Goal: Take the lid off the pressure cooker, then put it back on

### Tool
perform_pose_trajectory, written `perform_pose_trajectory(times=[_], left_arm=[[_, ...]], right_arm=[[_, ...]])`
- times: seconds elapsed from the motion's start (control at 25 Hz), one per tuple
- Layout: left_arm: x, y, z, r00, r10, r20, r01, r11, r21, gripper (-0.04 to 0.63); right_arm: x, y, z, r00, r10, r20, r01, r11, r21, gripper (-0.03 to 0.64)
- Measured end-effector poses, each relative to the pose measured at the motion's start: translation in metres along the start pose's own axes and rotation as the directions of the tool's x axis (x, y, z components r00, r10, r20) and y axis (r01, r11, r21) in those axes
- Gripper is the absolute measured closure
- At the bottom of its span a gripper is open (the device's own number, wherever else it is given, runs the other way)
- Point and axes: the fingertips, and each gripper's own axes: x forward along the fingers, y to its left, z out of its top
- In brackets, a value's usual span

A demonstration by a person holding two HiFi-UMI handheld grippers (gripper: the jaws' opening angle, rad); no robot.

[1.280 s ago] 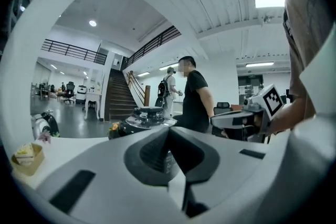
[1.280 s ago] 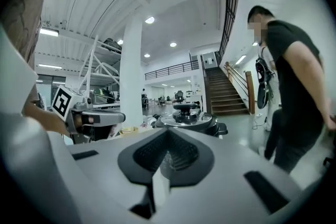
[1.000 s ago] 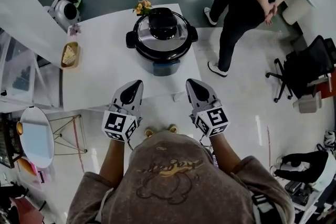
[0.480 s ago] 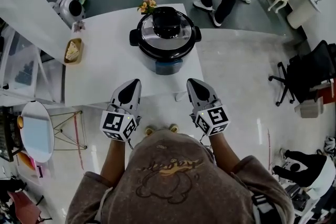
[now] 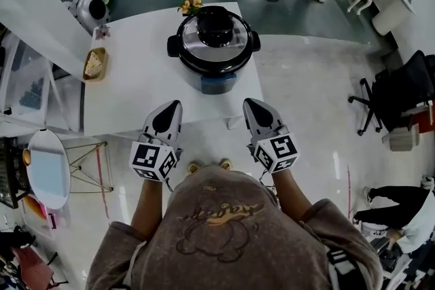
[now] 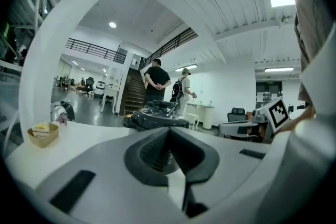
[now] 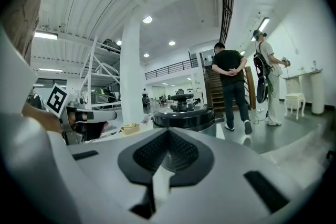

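Jaws on my left gripper [image 5: 178, 106] and right gripper [image 5: 247, 102] are pressed together, empty, before the lidded black-and-steel pressure cooker [image 5: 213, 44].

White table [image 5: 136, 88], upper centre-left of the head view. On it: cooker [image 5: 213, 44] toward the right edge; flowers [image 5: 191, 5] just behind it at the top edge; small basket [image 5: 94, 65] at the left edge, well apart.
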Motion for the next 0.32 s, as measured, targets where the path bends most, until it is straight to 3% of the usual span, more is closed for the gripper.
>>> perform_pose_trajectory(times=[0.32], left_arm=[[-0.0014,-0.0049,-0.0036,1.000,0.001,-0.008,-0.001,1.000,-0.005,0.591]], right_arm=[[-0.0047,-0.0018,-0.0021,1.000,0.004,-0.003,-0.004,1.000,0.003,0.621]])
